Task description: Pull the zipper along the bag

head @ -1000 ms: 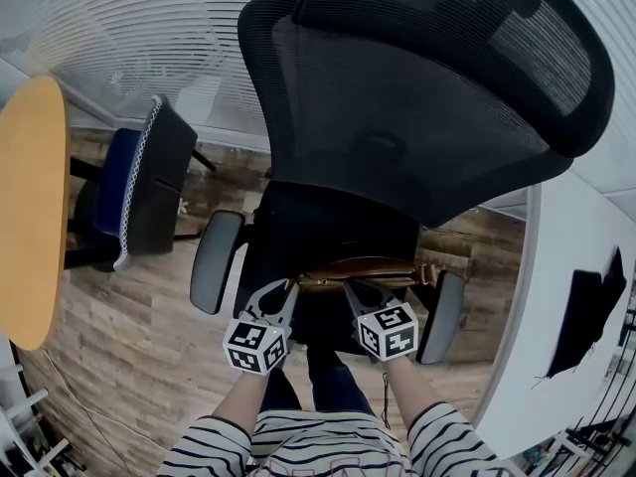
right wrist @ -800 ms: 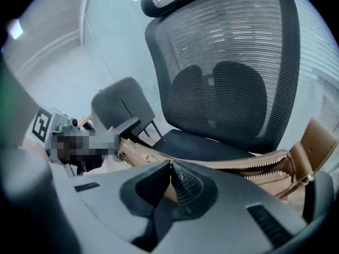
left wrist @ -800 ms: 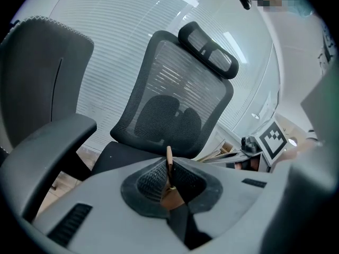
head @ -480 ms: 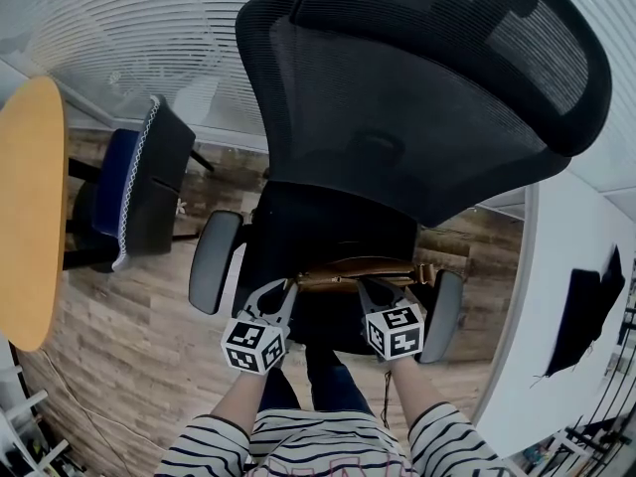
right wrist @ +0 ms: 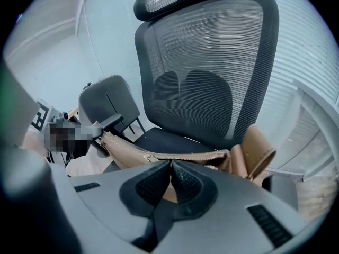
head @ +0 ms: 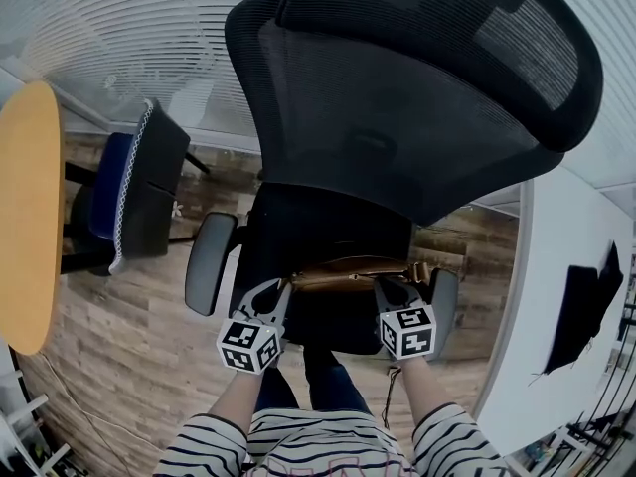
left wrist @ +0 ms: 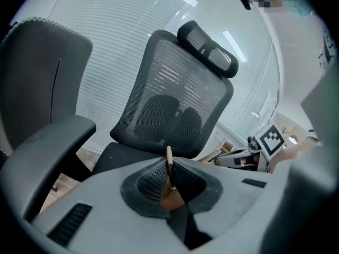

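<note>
"On the near edge of the chair seat, which way does the bag run?"

"Left to right, long axis across the seat. It's a slim tan piece, smooth like leather, with stiff rounded loops at its right end."

"And the zipper?"

"It follows the top edge along that same line, a fine toothed seam. Any pull has to travel sideways, not toward the mesh backrest."

"What's each tool doing?"

"The left gripper is clamped on a thin tan tab at the bag's left end; the strip stands upright between the ribbed black pads. The right gripper is nearer the right end, jaws pressed together on a tan bit of the bag just below the zipper line. Whether that's the pull itself, I can't tell."

"So which hand moves?"

"My guess is the right: it sits on the zipper side with the loops just beyond, while the left only anchors. The soft body could buckle if the anchor slackens."
</note>
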Motion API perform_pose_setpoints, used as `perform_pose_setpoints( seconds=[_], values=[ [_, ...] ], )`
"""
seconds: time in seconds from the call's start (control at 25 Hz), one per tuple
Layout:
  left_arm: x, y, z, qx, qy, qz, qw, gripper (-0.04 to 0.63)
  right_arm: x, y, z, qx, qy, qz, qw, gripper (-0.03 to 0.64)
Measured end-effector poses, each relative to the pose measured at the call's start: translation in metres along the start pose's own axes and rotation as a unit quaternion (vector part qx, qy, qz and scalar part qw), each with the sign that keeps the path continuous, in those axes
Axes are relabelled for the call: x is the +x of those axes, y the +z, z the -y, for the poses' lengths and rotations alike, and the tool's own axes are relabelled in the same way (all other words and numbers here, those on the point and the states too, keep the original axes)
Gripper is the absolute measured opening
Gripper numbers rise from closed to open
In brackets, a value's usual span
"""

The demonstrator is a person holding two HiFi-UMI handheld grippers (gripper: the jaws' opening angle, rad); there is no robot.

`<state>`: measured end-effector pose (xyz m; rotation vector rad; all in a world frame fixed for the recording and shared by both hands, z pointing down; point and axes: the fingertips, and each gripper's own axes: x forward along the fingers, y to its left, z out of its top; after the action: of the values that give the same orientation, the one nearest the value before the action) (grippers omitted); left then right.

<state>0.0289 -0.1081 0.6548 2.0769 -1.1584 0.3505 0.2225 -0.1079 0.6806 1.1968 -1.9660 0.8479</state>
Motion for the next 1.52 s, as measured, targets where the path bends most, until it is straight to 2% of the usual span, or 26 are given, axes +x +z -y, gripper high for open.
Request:
perform_pose_setpoints(
  seconds=[0.44, 1.52],
  values=[
    [0.0, -0.001, 0.001, 0.0, 0.003, -0.001, 1.0, 0.044, -0.022, -0.001, 0.031, 0.002, -0.041, 0.003, 0.999, 0.032],
    [0.0, 0.0, 0.0, 0.002, 0.007, -0.008, 0.9999, 0.044, -0.063, 0.007, 0.071, 0.009, -0.099, 0.018, 0.995, 0.032]
  ],
)
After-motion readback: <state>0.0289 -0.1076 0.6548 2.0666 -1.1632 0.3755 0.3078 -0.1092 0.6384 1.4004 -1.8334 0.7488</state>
